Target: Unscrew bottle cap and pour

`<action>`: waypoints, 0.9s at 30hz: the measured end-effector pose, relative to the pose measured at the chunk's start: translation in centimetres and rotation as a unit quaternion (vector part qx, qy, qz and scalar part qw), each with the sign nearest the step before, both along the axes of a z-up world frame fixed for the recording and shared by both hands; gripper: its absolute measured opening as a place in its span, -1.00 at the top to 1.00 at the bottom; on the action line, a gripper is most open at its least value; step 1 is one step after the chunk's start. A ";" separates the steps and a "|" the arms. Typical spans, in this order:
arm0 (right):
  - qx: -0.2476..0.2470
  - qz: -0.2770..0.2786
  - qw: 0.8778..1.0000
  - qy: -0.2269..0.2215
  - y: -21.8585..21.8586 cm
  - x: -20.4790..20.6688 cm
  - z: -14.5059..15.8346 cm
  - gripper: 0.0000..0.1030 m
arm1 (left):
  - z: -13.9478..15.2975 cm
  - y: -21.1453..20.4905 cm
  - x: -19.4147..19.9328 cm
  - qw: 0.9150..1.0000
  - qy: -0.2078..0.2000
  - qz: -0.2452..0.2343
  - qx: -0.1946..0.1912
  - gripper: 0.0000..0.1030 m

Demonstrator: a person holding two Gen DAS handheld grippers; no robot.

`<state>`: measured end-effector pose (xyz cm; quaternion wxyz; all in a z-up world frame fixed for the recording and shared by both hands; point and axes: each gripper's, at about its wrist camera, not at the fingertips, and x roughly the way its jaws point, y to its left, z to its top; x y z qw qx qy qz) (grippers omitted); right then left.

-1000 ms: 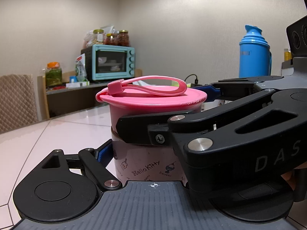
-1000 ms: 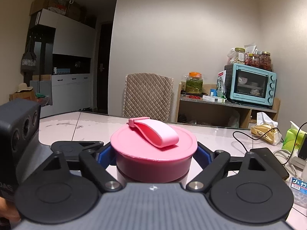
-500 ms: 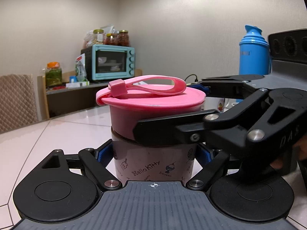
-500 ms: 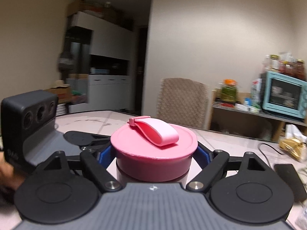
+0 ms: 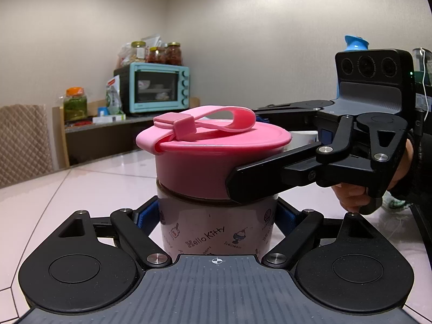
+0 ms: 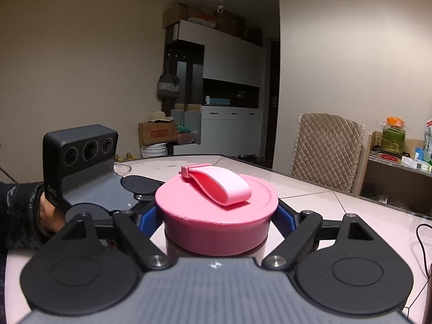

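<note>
A pale bottle (image 5: pixel 216 232) with cartoon print stands on the table, and my left gripper (image 5: pixel 216 216) is shut on its body with blue pads (image 5: pixel 145 216) on both sides. On top sits a wide pink cap (image 5: pixel 199 162) with a looped strap (image 5: pixel 216 118). My right gripper (image 5: pixel 244 145) comes in from the right and is shut on that cap, one black finger across its near side. In the right wrist view the cap (image 6: pixel 216 216) fills the space between the right gripper's (image 6: pixel 217 221) blue pads (image 6: pixel 286 216). The left gripper's camera housing (image 6: pixel 81 156) shows at the left.
The pink-white table (image 5: pixel 54 189) runs out to the left. A white cup (image 5: pixel 302 137) stands just behind the cap, and a blue thermos (image 5: pixel 356 43) behind the right gripper. A teal oven (image 5: pixel 159 89) and jars sit on a far shelf. A quilted chair (image 6: pixel 326 148) and a cable (image 6: pixel 419 245) are at the right.
The right gripper has swung round the bottle towards the right, shut on the pink cap, and the strap has turned a little with it. The left gripper and bottle body have kept still.
</note>
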<state>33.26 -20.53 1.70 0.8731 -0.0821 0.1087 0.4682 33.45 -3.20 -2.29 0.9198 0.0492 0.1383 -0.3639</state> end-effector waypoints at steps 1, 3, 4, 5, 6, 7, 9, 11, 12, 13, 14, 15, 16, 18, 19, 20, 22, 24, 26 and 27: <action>0.000 -0.001 1.000 0.000 0.1 0.0 0.1 -0.66 | 0.0 0.0 0.0 1.000 0.000 0.000 0.000 -0.73; -0.001 -0.007 1.000 0.001 0.2 -0.2 0.3 -0.66 | 0.0 -0.1 0.0 1.000 0.000 0.000 0.000 -0.73; -0.001 -0.012 1.000 0.002 0.4 -0.4 0.5 -0.67 | 0.0 -0.1 0.0 1.000 0.000 0.000 0.000 -0.73; -0.003 -0.019 1.000 0.001 0.5 -0.6 0.6 -0.68 | 0.0 -0.1 -0.1 1.000 0.000 0.001 0.000 -0.73; -0.005 -0.026 1.000 0.000 0.6 -0.7 0.5 -0.75 | 0.0 -0.1 -0.1 1.000 0.000 0.001 0.000 -0.73; -0.007 -0.033 0.999 0.000 0.6 -0.8 0.5 -0.84 | 0.0 -0.1 0.0 1.000 0.000 0.000 0.000 -0.73; -0.012 -0.061 0.998 -0.002 1.0 -1.5 0.7 -0.86 | 0.0 -0.1 0.0 1.000 0.000 0.001 0.000 -0.73; -0.015 -0.094 0.995 -0.001 1.5 -2.4 0.9 -0.90 | 0.0 0.0 0.0 1.000 0.000 0.001 0.000 -0.73; -0.015 -0.108 0.994 -0.001 1.6 -2.8 1.0 -0.90 | 0.0 0.0 0.0 1.000 0.000 0.001 0.000 -0.73; -0.016 -0.129 0.991 -0.007 2.0 -3.6 1.1 -0.91 | 0.0 0.0 0.0 1.000 0.000 0.001 0.000 -0.73; -0.020 -0.144 0.989 -0.014 2.4 -4.2 1.2 -0.91 | 0.0 0.0 0.0 1.000 0.000 0.001 0.000 -0.73; -0.024 -0.155 0.988 -0.017 2.7 -4.4 1.2 -0.92 | -0.1 0.0 0.0 1.000 0.000 0.001 0.000 -0.74; -0.029 -0.177 0.984 -0.022 3.2 -5.0 1.3 -0.92 | -0.1 0.0 0.0 1.000 0.000 0.001 0.000 -0.74; -0.029 -0.202 0.979 -0.023 3.7 -5.8 1.2 -0.93 | -0.1 0.1 0.0 1.000 0.000 0.001 0.000 -0.74; -0.028 -0.217 0.975 -0.021 4.0 -6.2 1.3 -0.93 | -0.1 0.1 0.0 1.000 0.000 0.001 0.000 -0.74; -0.027 -0.230 0.973 -0.020 4.3 -6.4 1.3 -0.93 | -0.1 0.1 0.0 1.000 0.000 0.001 0.000 -0.74; -0.018 -0.255 0.966 -0.020 4.7 -6.7 1.4 -0.93 | -0.1 0.1 0.1 1.000 0.000 0.001 0.000 -0.74; -0.008 -0.277 0.961 -0.017 5.0 -6.9 1.2 -0.93 | -0.1 0.1 0.0 1.000 0.000 0.001 0.000 -0.74; -0.008 -0.285 0.958 -0.015 5.2 -6.7 0.8 -0.93 | -0.1 0.1 0.0 1.000 0.000 0.001 0.000 -0.74; -0.008 -0.290 0.957 -0.013 5.3 -6.6 0.7 -0.93 | -0.1 0.1 0.0 1.000 0.000 0.001 0.000 -0.74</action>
